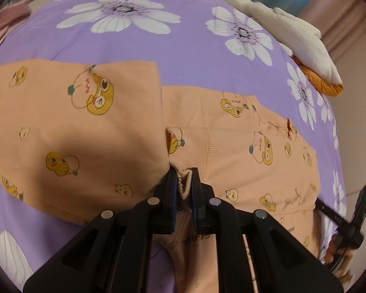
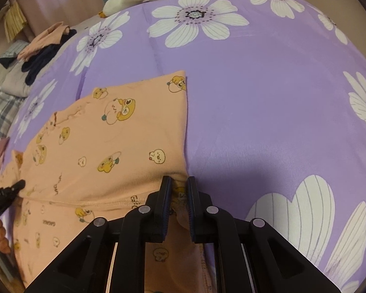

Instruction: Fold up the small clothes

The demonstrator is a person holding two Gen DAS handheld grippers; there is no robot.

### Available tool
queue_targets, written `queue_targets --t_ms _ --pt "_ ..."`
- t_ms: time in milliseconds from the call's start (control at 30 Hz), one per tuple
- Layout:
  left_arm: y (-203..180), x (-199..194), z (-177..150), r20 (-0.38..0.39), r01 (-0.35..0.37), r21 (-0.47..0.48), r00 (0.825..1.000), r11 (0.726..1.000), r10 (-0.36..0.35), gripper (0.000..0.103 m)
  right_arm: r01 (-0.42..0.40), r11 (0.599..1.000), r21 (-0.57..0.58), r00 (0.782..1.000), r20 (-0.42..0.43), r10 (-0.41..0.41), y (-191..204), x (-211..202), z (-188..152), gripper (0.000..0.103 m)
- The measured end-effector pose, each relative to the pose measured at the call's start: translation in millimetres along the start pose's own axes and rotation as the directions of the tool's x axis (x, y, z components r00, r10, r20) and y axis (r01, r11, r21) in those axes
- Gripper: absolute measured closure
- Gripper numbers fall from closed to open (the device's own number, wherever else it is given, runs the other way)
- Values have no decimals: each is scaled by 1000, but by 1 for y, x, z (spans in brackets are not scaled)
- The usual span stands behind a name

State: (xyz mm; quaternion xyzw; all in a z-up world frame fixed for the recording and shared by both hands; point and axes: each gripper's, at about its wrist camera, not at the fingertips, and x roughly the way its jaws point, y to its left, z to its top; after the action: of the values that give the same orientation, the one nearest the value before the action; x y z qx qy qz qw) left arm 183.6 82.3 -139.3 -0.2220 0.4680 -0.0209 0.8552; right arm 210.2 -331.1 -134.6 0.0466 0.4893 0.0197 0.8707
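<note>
Purple bedding printed with big white flowers covers the whole working surface, and an orange pair of small shorts with yellow cartoon ducks lies spread across the middle of it, one side already turned over on itself so a straight folded edge runs down the cloth. At the near edge of the shorts the left gripper has its two black jaws drawn close together with a puckered bit of the waistband pinched between them. Over in the right wrist view, the right gripper is likewise nearly closed, nipping the near corner of the folded flap where the orange cloth meets bare bedding. Each tool shows at the edge of the other's view, low beside the shorts. Around the work, a white and orange plush toy sprawls along the far edge of the bedding, well apart from the shorts. A loose heap of dark and peach clothes sits off the far left corner, next to some plaid fabric. Nothing lies on the shorts or crosses between the two grippers.
</note>
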Motion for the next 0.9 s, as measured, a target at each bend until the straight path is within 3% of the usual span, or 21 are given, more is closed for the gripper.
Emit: queue_targets --t_ms 133,300,533,600,667,700,767,833,900 --pt "1 1 0 7 27 44 1000 999 -27 91 48 999 10 999 10 -48 5 1 0 95" --pt "19 4 6 -34 130 -24 991 991 -131 91 45 996 72 999 5 -46 1 1 1 94" --pt "14 -1 8 -66 119 -41 990 992 -122 91 53 991 122 999 3 -54 2 2 0 94" --pt "9 -7 10 -107 120 -31 987 992 -123 81 67 991 113 998 -6 -67 5 2 2 94" --pt "5 -23 12 -116 149 -34 982 988 -152 62 77 988 131 997 -22 -75 5 -2 4 84" --pt "4 -33 13 -94 160 -28 982 987 -162 58 98 985 141 995 -35 -94 6 -6 4 78" --pt "3 -58 15 -27 152 3 988 988 -152 34 146 978 146 989 -27 -144 10 -17 4 43" --pt "6 -85 16 51 113 26 992 993 -114 23 151 977 153 987 30 -158 18 -37 3 33" --pt "17 -106 18 106 87 15 991 996 -88 16 113 983 146 991 60 -123 31 -57 4 32"
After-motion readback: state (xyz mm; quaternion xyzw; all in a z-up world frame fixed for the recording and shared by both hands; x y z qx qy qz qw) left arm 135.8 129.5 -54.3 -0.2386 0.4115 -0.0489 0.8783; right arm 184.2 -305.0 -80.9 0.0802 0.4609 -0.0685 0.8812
